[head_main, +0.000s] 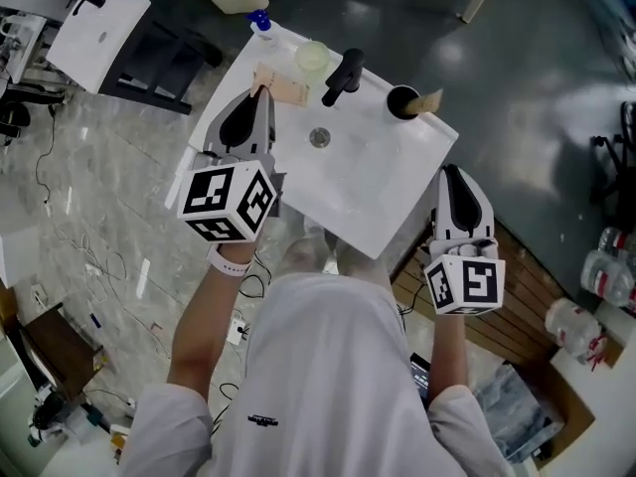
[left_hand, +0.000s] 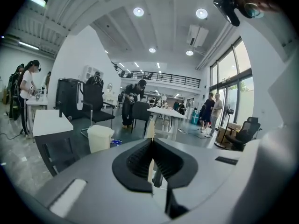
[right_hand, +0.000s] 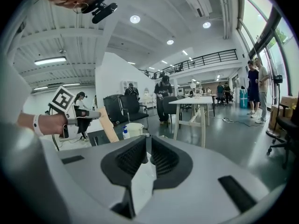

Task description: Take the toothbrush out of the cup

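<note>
Toothbrush (right_hand: 108, 126), a flat wooden stick, is pinched by its handle in the left gripper (head_main: 260, 93). It hangs over the sink's (head_main: 388, 182) far left part, just beside the pale cup (head_main: 311, 58), and looks clear of it. The right gripper (head_main: 455, 173) is closed on nothing, off the sink's near right edge. To do this step well, the person should pinch firmly, lift straight until the lower end surely clears the rim, steer wide of the tap (head_main: 343, 76), and move aside without knocking the cup.
</note>
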`<state>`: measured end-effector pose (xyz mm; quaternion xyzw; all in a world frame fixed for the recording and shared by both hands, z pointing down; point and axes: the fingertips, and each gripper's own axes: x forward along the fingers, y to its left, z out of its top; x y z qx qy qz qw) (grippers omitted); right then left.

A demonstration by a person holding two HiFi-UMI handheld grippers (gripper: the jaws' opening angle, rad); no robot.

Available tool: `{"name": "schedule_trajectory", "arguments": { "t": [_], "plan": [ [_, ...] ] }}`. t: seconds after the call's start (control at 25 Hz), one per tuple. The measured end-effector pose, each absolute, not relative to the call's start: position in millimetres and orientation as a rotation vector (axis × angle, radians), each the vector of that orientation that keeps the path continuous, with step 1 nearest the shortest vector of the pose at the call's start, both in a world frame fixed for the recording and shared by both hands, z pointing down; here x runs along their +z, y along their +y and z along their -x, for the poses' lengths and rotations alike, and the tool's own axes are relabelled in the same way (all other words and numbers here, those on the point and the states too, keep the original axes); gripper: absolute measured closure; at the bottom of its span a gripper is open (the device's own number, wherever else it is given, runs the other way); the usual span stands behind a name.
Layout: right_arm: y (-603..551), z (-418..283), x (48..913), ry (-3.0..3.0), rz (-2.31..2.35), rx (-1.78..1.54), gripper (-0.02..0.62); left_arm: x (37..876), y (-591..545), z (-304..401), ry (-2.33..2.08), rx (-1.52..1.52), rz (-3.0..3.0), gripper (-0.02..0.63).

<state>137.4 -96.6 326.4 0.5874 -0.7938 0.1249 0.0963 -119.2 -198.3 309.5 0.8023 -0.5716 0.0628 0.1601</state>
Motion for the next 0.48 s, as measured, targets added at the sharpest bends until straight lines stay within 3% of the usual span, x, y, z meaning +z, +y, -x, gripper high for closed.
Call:
{"name": "schedule_trajectory", "arguments": {
  "t": [0.48],
  "plan": [
    [-109, -144, 342, -2.311, -1.772, 0.416, 0.584, 326, -148, 114, -1.615, 0.244, -2.255, 0.601]
  ]
}}
